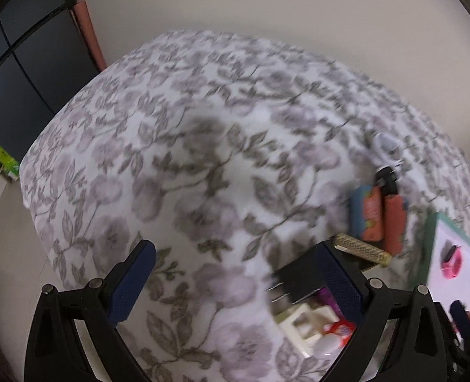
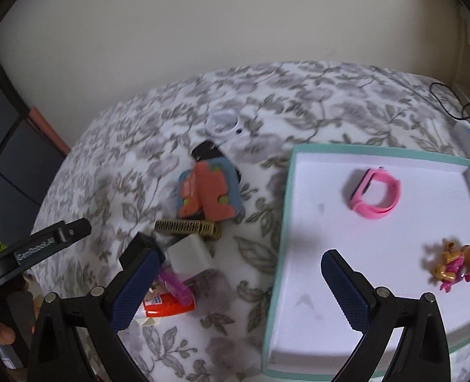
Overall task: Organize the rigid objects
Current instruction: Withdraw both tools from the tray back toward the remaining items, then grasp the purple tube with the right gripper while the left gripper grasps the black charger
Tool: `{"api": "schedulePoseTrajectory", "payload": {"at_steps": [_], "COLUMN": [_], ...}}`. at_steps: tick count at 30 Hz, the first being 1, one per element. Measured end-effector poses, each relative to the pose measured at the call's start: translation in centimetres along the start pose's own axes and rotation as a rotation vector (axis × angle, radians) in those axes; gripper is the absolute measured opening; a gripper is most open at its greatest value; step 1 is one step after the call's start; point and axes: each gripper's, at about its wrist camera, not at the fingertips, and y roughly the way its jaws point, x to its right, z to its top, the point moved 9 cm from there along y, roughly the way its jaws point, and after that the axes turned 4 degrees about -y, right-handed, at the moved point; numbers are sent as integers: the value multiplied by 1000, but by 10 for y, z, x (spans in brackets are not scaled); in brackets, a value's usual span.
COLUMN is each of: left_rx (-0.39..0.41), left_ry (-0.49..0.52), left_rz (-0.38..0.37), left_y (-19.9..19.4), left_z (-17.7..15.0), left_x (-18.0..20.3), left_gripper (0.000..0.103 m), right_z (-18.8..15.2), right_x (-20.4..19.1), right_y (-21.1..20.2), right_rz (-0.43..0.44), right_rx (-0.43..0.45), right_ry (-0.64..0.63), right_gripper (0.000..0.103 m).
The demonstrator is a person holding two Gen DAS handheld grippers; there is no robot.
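Observation:
A white tray with a teal rim (image 2: 285,210) lies on the floral cloth; it holds a pink wristband (image 2: 376,194) and a pink and gold toy figure (image 2: 459,262). Left of it lies a pile: an orange and blue card pack (image 2: 207,191), a gold comb (image 2: 187,226), a white block (image 2: 188,256), a purple item (image 2: 174,286) and a red packet (image 2: 164,307). My right gripper (image 2: 238,281) is open and empty above the tray's left rim. My left gripper (image 1: 235,273) is open and empty over the cloth, left of the pile (image 1: 375,219). The tray also shows in the left wrist view (image 1: 429,242).
A white ring-shaped lid (image 2: 223,122) and a black object (image 2: 206,151) lie behind the pile. The left gripper's body (image 2: 37,246) shows at the left of the right wrist view. A white device with cables (image 2: 467,133) sits at the far right. A wall stands behind the table.

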Motion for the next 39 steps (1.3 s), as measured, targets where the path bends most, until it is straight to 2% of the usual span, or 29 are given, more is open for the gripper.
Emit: {"api": "schedulePoseTrajectory", "payload": {"at_steps": [5, 10, 17, 22, 31, 33, 35, 39], "left_rx": [-36, -66, -104, -90, -140, -148, -153, -159], "left_ry": [27, 33, 42, 59, -46, -75, -92, -96], "left_rz": [37, 31, 58, 6, -8, -7, -9, -16], "left_y": [13, 21, 34, 32, 45, 46, 48, 49], "left_z": [-11, -16, -22, -18, -17, -18, -18, -19], "left_x": [-1, 1, 2, 11, -14, -21, -25, -25], "left_gripper": [100, 100, 100, 100, 100, 100, 100, 100], "right_z": [-6, -13, -18, -23, -28, -28, -29, -32], "right_x": [0, 1, 7, 6, -25, -30, -35, -40], "right_y": [5, 13, 15, 19, 27, 30, 32, 36], "right_rz": [-1, 14, 4, 15, 64, 47, 70, 104], "right_rx": [-23, -65, -84, -107, -127, -123, -133, -147], "right_ry": [2, 19, 35, 45, -3, -23, -22, 0], "right_gripper": [103, 103, 103, 103, 103, 102, 94, 86]}}
